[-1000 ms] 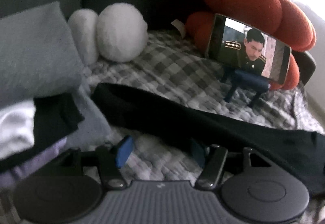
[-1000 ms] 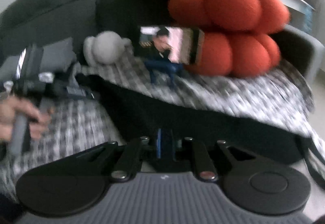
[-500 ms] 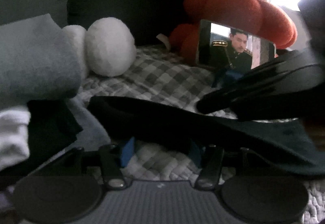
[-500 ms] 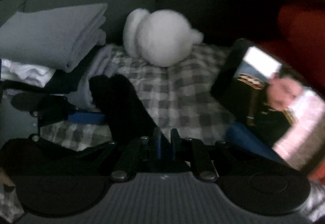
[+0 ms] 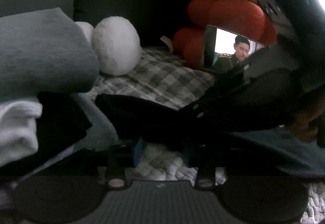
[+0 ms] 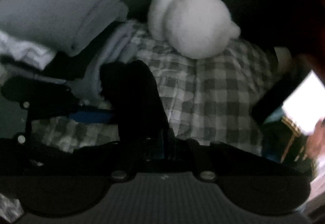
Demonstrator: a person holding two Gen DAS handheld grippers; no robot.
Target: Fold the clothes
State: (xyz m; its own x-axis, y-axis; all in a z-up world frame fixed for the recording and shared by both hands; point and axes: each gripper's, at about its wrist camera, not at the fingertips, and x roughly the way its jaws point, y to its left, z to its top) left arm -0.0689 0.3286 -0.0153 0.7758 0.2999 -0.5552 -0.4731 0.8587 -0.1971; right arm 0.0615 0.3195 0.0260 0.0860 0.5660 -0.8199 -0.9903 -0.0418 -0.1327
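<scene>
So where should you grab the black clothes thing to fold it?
Grab the black garment by its free end near the stack of folded clothes, coming from above. It lies flat on the checked cover, and that end is a loose edge to pinch.

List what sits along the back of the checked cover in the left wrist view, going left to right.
Folded grey garment → white plush ball → orange knot cushion → phone screen, partly hidden at its right edge by the right claw's body.
</scene>
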